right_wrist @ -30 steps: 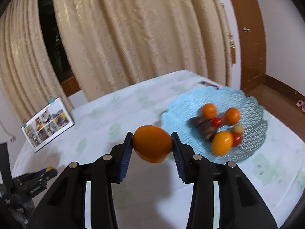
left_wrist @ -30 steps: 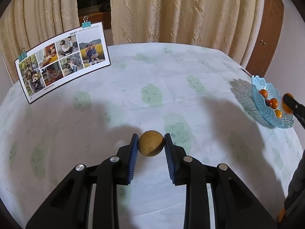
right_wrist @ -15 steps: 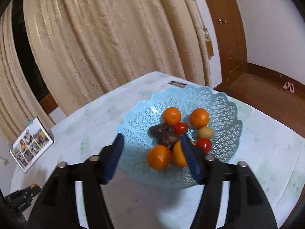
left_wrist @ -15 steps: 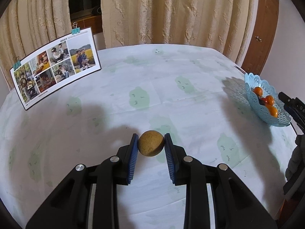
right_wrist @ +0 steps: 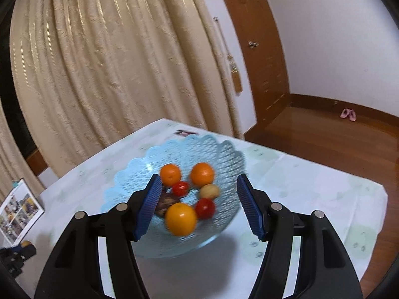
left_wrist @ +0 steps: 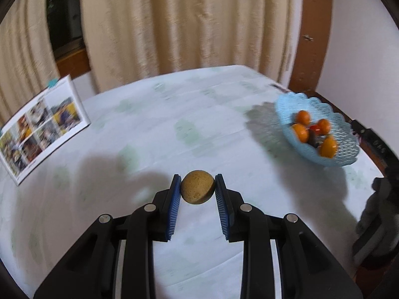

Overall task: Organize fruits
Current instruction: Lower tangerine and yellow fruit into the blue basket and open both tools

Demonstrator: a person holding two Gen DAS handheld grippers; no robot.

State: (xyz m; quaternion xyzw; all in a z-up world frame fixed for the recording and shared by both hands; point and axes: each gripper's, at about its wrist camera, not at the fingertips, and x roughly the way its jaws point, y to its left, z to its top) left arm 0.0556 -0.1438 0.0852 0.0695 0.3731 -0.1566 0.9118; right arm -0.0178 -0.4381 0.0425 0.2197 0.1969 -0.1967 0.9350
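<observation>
1. Your left claw (left_wrist: 197, 186) is clamped on a round tan-brown fruit (left_wrist: 197, 186); both blue pads (left_wrist: 174, 204) press its sides, and it hangs clear above the desk (left_wrist: 174, 114).
2. From the left wrist view, the light blue basket (left_wrist: 321, 154) sits on the desk far to the right, well apart from the fruit you hold.
3. That view is blurred, but you can make out 4 orange fruits and something red and something dark in the basket.
4. Your right claw (right_wrist: 197, 206) stands with its jaws apart and nothing between the pads; it hovers over the basket (right_wrist: 129, 182).
5. Under the right claw, a large orange fruit (right_wrist: 180, 218) lies at the near side of the basket, blurred and touching neither pad.
6. Behind it you see 2 red tomatoes, one near (right_wrist: 205, 208) and one further back (right_wrist: 180, 188), a dark brown fruit (right_wrist: 167, 203) partly hidden by the left pad, and a small yellowish fruit (right_wrist: 210, 191).
7. At the far side of the basket lie 2 more orange fruits, left (right_wrist: 170, 174) and right (right_wrist: 202, 174), just beside each other.
8. A photo card (left_wrist: 42, 127) stands tilted at the left of the desk, held by teal clips.
9. Cream curtains (right_wrist: 112, 62) hang behind the desk, and a brown door (right_wrist: 256, 44) shows to their right.
</observation>
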